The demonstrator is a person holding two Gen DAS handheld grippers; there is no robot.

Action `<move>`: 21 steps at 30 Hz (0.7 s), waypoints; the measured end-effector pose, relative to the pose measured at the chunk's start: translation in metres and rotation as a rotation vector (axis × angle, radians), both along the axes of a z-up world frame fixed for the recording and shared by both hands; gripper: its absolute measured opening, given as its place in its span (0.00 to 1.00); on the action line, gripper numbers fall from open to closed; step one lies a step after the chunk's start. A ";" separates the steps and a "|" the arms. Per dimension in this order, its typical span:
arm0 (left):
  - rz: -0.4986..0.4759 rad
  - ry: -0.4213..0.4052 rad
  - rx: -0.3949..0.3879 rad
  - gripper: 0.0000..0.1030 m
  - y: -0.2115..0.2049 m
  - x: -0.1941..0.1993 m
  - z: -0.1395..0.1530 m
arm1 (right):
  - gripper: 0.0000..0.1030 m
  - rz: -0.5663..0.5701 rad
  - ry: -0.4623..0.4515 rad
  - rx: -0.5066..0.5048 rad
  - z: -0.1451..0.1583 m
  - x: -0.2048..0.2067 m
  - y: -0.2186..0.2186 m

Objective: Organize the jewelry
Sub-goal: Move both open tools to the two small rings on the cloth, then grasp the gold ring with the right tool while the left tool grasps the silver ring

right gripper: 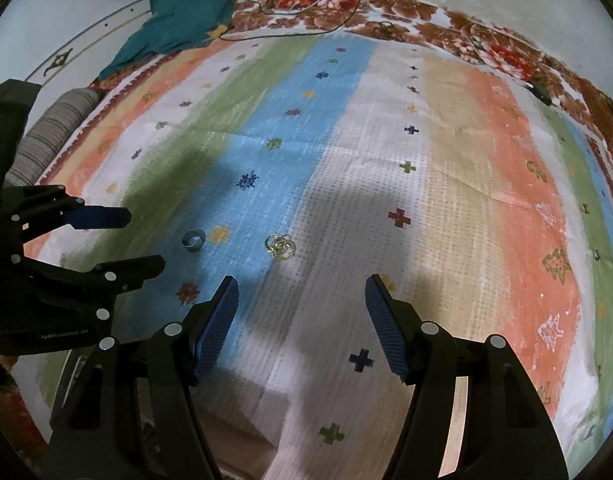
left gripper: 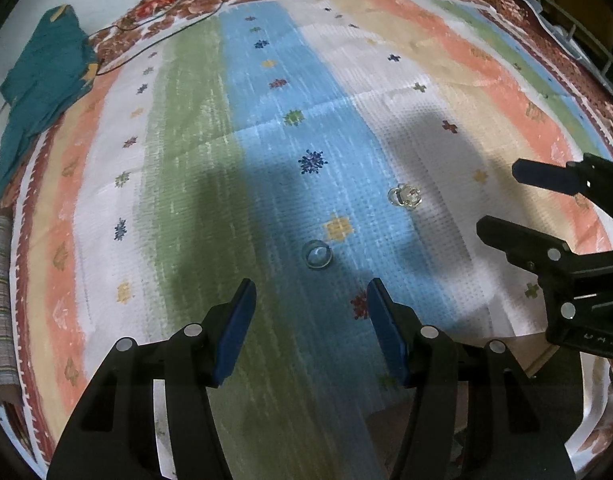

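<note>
A small clear round dish (left gripper: 317,254) sits on the blue stripe of a striped cloth (left gripper: 186,168), just ahead of my open, empty left gripper (left gripper: 311,286). A cluster of small silvery rings (left gripper: 404,195) lies to its right on the white stripe. In the right wrist view the dish (right gripper: 193,240) is at left and the rings (right gripper: 280,246) lie ahead and left of my open, empty right gripper (right gripper: 301,280). The left gripper (right gripper: 144,236) also shows at the left edge, and the right gripper (left gripper: 496,200) shows at the right in the left wrist view.
The striped cloth (right gripper: 446,184) covers a floral sheet (right gripper: 406,20). A teal garment (right gripper: 186,16) and thin black cables (right gripper: 306,28) lie at the far edge. A grey striped roll (right gripper: 54,136) lies at the left. A small dark object (right gripper: 540,90) lies far right.
</note>
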State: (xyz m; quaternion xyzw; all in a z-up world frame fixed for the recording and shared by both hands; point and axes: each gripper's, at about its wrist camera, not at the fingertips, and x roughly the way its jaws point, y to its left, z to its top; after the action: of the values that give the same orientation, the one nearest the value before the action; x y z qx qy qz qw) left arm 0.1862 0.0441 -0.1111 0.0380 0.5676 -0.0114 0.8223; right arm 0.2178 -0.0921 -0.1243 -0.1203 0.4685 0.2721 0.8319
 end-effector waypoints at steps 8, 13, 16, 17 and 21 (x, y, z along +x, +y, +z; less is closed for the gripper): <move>0.019 0.032 0.000 0.55 0.009 0.016 -0.014 | 0.64 0.003 0.045 0.000 -0.014 0.016 0.005; 0.032 0.051 -0.021 0.53 0.013 0.025 -0.022 | 0.64 0.007 0.059 -0.011 -0.022 0.023 0.009; 0.035 0.058 -0.043 0.51 0.013 0.030 -0.024 | 0.64 0.016 0.060 -0.017 -0.025 0.026 0.012; 0.036 0.060 -0.049 0.49 0.013 0.031 -0.025 | 0.64 0.020 0.061 -0.019 -0.026 0.027 0.014; 0.030 0.076 -0.053 0.42 0.012 0.036 -0.030 | 0.64 0.031 0.061 -0.022 -0.029 0.032 0.017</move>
State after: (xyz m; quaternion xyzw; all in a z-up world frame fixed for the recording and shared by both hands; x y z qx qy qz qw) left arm 0.2223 0.0561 -0.1413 0.0073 0.5984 -0.0154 0.8010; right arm 0.2495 -0.0750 -0.1530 -0.1283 0.4948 0.2832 0.8114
